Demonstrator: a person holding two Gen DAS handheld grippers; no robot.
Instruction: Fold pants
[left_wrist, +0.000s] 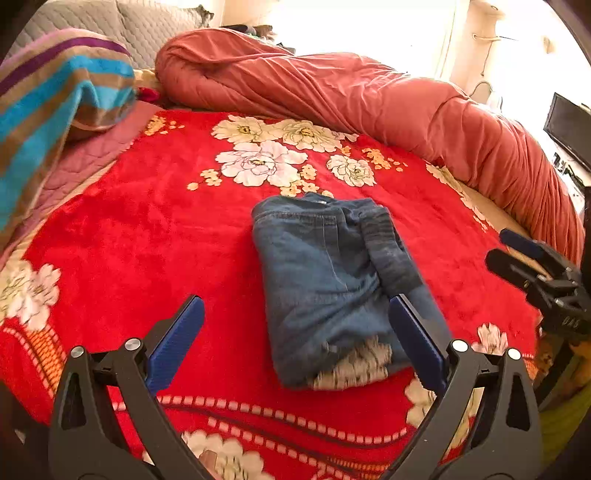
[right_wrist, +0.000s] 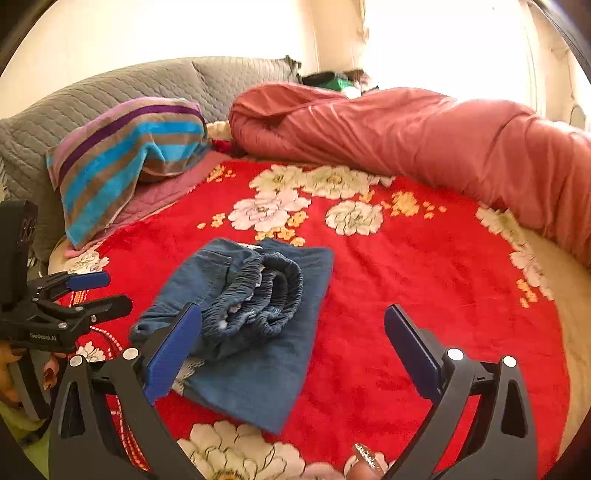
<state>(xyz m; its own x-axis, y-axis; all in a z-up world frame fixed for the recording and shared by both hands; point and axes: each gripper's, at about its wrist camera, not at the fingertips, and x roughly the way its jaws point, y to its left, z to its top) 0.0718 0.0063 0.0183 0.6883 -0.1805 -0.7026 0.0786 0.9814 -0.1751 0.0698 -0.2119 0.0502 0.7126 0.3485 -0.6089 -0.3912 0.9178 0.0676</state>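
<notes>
The blue denim pants (left_wrist: 317, 277) lie folded into a compact rectangle in the middle of the red floral blanket (left_wrist: 147, 229). Their gathered elastic waistband (right_wrist: 266, 291) is bunched on top, and a pale lining shows at the near end. My left gripper (left_wrist: 295, 301) hovers at the near end of the pants (right_wrist: 258, 376), open wide, pads pressing on nothing. My right gripper (right_wrist: 293, 310) is open too and holds nothing; the bundle lies by its left finger. Each gripper appears in the other's view: the right gripper (left_wrist: 506, 251) at the right edge, the left gripper (right_wrist: 118, 291) at the left edge.
A rolled salmon-red duvet (left_wrist: 369, 103) runs along the far and right side of the bed. A striped towel-covered pillow (right_wrist: 125, 155) and grey quilted cushions (right_wrist: 110, 92) sit at the far left. A dark screen (left_wrist: 569, 125) stands beyond the bed's right edge. A fingertip (right_wrist: 365, 461) shows below.
</notes>
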